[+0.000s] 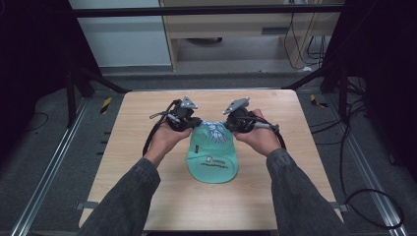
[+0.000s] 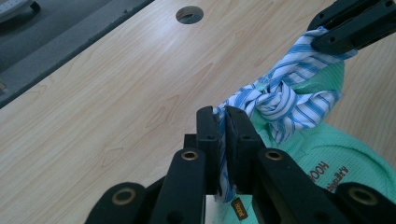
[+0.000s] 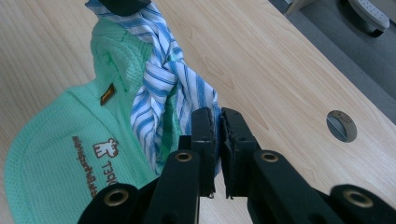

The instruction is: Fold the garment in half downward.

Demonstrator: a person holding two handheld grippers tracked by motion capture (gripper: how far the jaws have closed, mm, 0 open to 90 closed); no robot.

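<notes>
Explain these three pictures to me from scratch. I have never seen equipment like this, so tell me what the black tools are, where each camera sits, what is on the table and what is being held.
There is no robot here. A person stands at a wooden table and holds a hand tool in each hand: the left gripper and the right gripper, each with two black jaws that pinch.

The high view comes from a fixed camera above, looking down; the sleeves enter from the bottom. The other two pictures come from small cameras riding on each tool, looking along its own jaws.

On the table lies a mint-green garment with printed lettering. On its far end sits a blue-and-white striped cloth, twisted or knotted in the middle.

Each gripper is shut on one end of that striped cloth, the left and the right, so it stretches between them.
</notes>
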